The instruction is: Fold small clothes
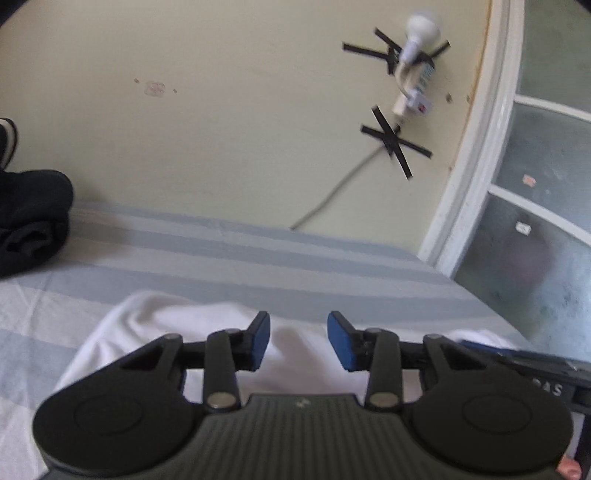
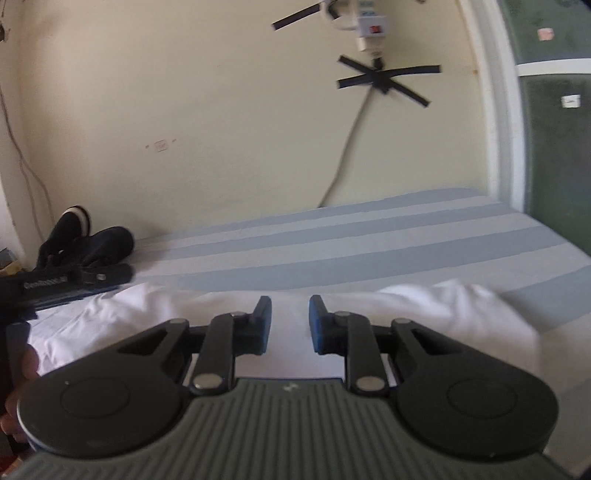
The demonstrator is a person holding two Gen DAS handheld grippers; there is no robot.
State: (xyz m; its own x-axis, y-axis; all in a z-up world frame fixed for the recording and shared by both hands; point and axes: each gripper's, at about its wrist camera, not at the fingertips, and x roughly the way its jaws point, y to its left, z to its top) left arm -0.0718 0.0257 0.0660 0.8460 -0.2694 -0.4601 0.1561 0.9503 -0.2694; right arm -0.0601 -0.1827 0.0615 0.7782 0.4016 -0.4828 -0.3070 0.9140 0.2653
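Under both grippers lies a white garment (image 1: 295,343), spread out on a bed with a blue and white striped sheet (image 1: 258,258). The left gripper (image 1: 298,341) has its blue pads (image 1: 260,341) apart, with nothing between them. The right gripper (image 2: 290,325) also has its blue pads (image 2: 317,330) apart and holds nothing. In both views the white cloth shows through the gap between the pads.

The two grippers sit side by side over the near part of the cloth, one toward each end. That looks like a way to grab the near part at two spots, so the cloth can be lifted evenly and laid over itself. No fold can be seen yet, so the job looks like it is just starting.

Ahead of the left gripper and off to its left, a pile of dark clothes (image 1: 29,221) sits against the cream wall (image 1: 221,129). Ahead of both grippers, a light bulb (image 1: 421,31) and a cord (image 1: 332,195) are stuck to the wall with black tape (image 1: 395,142). I cannot tell if the pads touch the cloth.
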